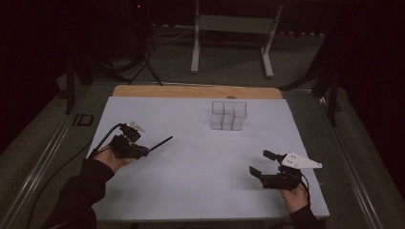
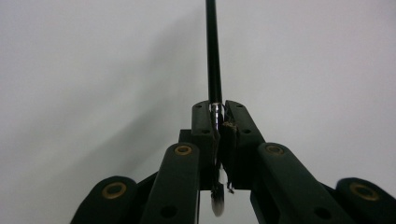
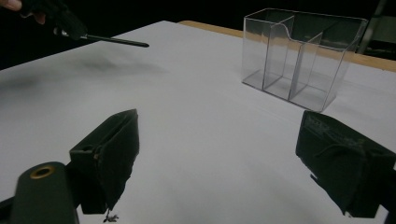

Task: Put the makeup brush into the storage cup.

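A thin black pen is clamped in the left gripper, ahead of which the clear organizer awaits it; the right gripper is held apart, empty.

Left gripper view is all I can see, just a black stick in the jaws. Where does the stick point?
Observer: The black stick points towards the middle of the white table, held in the left gripper.
Operator: Is there a box?
Observer: Yes, a clear plastic organizer stands near the far edge, empty.
Operator: What does the other hand do?
Observer: The right gripper sits at the near right with jaws wide open, holding nothing.
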Action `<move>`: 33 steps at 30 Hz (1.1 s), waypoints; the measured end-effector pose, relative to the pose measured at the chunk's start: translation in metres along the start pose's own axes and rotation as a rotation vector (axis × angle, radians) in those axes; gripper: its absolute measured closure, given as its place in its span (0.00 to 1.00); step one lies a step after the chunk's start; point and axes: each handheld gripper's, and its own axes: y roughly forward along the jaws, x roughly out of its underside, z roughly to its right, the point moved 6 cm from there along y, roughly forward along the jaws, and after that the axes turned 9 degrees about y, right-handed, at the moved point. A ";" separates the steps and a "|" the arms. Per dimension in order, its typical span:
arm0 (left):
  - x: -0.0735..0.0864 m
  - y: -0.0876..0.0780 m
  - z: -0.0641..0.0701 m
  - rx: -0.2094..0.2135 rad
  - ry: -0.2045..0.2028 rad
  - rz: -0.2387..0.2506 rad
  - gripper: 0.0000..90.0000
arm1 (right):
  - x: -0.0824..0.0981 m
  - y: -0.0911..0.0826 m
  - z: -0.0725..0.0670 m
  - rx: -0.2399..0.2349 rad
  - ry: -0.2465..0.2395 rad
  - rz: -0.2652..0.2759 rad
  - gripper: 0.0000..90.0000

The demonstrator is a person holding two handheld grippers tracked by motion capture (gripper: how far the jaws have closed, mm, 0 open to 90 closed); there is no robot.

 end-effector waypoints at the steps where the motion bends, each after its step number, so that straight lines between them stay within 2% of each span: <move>1: -0.002 -0.001 0.002 -0.001 0.005 0.010 0.95 | 0.000 0.000 0.000 0.000 0.000 0.000 0.15; 5: -0.010 -0.002 0.014 0.029 0.032 0.027 0.95 | 0.000 0.000 0.000 0.000 -0.002 0.000 0.15; 9: -0.018 -0.001 0.023 0.039 0.063 0.036 0.95 | 0.000 0.000 0.000 0.000 -0.001 -0.001 0.15; 16: -0.026 0.004 0.035 0.065 0.106 0.021 0.95 | 0.000 0.001 0.000 -0.001 0.001 -0.001 0.15; 20: -0.032 0.005 0.041 0.075 0.111 0.040 0.95 | 0.000 0.001 0.000 -0.002 -0.001 -0.002 0.15; 22: -0.035 0.006 0.045 0.093 0.122 0.042 0.95 | 0.000 0.001 0.000 -0.002 -0.001 -0.002 0.15; 23: -0.036 0.007 0.046 0.095 0.118 0.041 0.95 | 0.000 0.001 0.000 -0.002 0.000 -0.002 0.15; 27: -0.042 0.010 0.053 0.107 0.147 0.040 0.95 | 0.000 0.001 0.000 -0.002 0.000 -0.002 0.15; 33: -0.049 0.016 0.060 0.123 0.167 0.029 0.95 | 0.000 0.001 0.000 -0.003 -0.001 -0.003 0.15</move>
